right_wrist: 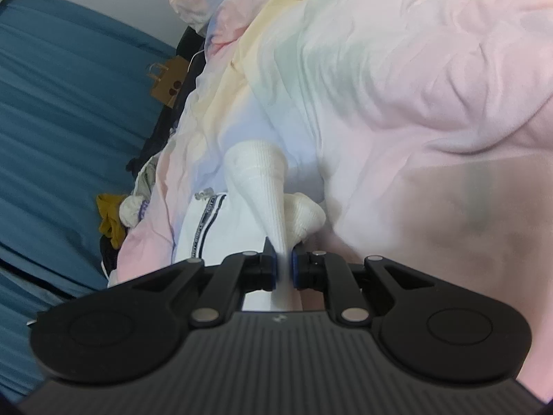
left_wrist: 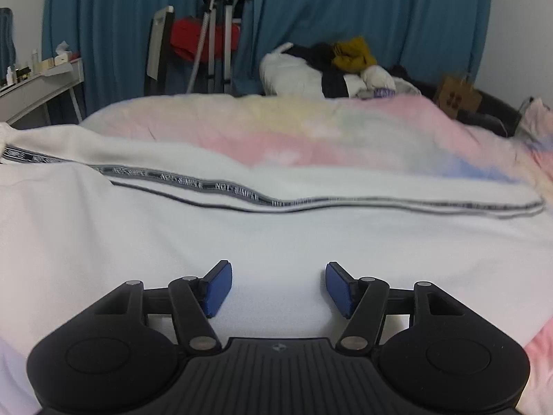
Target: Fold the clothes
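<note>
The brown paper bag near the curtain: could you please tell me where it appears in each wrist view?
Left wrist view: the brown paper bag is at the right, past the far edge of the pastel duvet.
Right wrist view: the bag is upper left, between the blue curtain and the duvet.
Shared landmark: the mustard-yellow garment.
</note>
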The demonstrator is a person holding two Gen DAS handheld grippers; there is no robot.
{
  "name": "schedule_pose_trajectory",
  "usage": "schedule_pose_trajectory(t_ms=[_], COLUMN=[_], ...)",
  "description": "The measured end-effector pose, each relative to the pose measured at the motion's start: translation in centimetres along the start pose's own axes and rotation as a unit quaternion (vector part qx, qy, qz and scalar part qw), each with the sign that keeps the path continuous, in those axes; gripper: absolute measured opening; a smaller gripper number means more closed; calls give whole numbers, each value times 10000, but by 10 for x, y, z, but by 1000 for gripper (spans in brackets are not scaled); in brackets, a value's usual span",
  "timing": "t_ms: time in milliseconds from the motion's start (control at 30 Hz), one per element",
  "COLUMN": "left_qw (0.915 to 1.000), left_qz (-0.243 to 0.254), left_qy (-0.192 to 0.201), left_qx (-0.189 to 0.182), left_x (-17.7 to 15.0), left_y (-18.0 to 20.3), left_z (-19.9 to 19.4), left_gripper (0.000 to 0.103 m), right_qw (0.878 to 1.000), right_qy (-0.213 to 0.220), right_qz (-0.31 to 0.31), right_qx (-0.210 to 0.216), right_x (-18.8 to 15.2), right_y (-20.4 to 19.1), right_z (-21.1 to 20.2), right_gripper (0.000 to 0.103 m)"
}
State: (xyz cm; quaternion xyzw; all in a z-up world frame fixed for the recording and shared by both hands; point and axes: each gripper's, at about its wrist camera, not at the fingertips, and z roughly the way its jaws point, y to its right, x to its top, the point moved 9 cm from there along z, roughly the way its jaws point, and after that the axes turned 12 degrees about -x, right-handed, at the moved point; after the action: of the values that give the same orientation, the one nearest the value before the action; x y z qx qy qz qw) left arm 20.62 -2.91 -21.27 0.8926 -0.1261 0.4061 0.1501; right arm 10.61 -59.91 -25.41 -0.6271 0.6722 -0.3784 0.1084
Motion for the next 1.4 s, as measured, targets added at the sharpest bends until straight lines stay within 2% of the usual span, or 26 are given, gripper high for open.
schedule_pose_trajectory(t_ms=[267, 567, 967, 1167, 1400], left_qw=[9999, 10000, 9998, 9995, 9996], left_qz=[-95, -61, 154, 247, 233], left_qy=[-34, -12, -24, -95, -130], left_qx=[-80, -73, 77, 152, 64], left_x=[-5, -5, -6, -7, -6], left_y=[-7, -6, -3, -2, -5], left_z=[6, 5, 9, 12, 12], left_gripper=[65, 66, 67, 68, 68], right_qw=[9993, 9938, 9977, 9957, 9922], right_qy=[267, 764, 443, 505, 600], right_qz=[-255, -753, -476, -764, -1089], right_qx=[-35, 294, 199, 126, -60], right_x=[-1, 1, 2, 0, -4], right_y=[-15, -51, -37, -42, -47], right_z=[-7, -33, -25, -24, -24], right_gripper=[12, 12, 12, 12, 12])
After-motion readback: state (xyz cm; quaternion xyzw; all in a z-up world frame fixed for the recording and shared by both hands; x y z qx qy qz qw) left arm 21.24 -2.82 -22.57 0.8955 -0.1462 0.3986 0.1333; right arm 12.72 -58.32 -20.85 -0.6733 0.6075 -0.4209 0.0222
